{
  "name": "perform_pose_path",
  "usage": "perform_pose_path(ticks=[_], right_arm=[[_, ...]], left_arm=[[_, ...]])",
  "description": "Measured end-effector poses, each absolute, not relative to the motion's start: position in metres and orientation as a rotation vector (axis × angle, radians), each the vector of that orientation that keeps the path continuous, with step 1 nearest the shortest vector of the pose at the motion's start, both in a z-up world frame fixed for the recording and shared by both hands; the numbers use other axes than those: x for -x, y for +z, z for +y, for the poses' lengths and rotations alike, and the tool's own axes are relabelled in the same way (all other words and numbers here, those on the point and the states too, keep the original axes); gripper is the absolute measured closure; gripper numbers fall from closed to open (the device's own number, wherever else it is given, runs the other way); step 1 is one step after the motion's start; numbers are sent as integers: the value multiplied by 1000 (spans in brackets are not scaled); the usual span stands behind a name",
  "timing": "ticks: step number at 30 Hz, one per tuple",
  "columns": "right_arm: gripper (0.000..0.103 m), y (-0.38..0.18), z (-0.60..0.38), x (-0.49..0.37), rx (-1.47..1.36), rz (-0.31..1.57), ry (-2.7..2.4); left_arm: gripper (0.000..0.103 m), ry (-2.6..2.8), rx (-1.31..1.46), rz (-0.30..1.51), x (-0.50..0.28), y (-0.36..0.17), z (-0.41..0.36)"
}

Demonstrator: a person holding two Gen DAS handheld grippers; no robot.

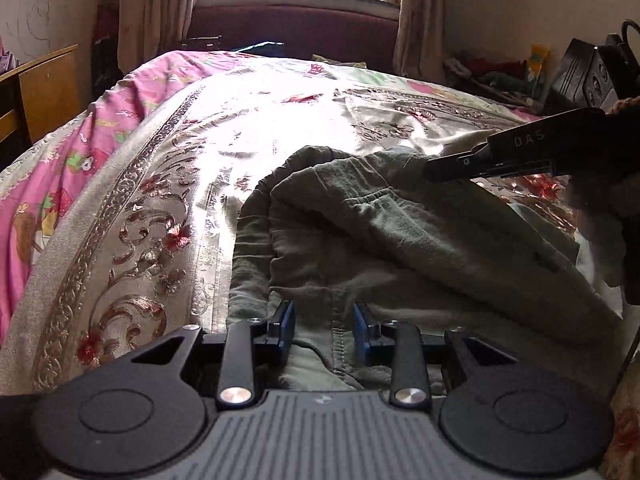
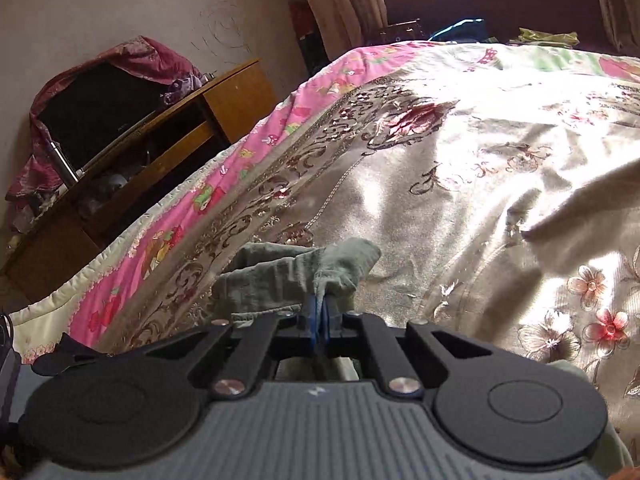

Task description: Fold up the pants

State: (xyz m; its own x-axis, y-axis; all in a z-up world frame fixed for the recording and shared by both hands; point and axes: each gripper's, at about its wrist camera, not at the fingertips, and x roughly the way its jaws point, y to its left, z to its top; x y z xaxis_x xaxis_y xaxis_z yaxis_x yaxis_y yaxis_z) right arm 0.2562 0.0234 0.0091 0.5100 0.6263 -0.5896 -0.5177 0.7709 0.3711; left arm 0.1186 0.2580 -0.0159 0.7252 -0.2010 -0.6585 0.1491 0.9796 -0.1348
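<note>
The olive-green pants [image 1: 400,240] lie bunched on the shiny floral bedspread [image 1: 168,208], filling the left wrist view from centre toward 4 o'clock, their lower part cut off behind the left gripper [image 1: 324,330], whose blue pads stand spread over a seam. The right gripper [image 2: 321,312] is pressed together, pinching a fold of the pants, the rest hidden beneath its body. At 9 o'clock in that view a wooden cabinet [image 2: 224,100] stands beside the bed.
</note>
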Motion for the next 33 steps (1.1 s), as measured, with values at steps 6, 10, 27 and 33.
perform_pose_path(ticks=[6,10,27,33], right_arm=[[99,44,65,-188,34,616,930],[99,12,108,-143,305,608,1024],[91,-16,139,-67,539,464,1051],[92,-15,99,-64,497,538,989]], left_arm=[[56,-127,84,728,-91,-5,280],[51,-104,129,718,-72,3,296],[39,-225,160,546,-65,49,270],[39,-101,0,775,-100,1,247]])
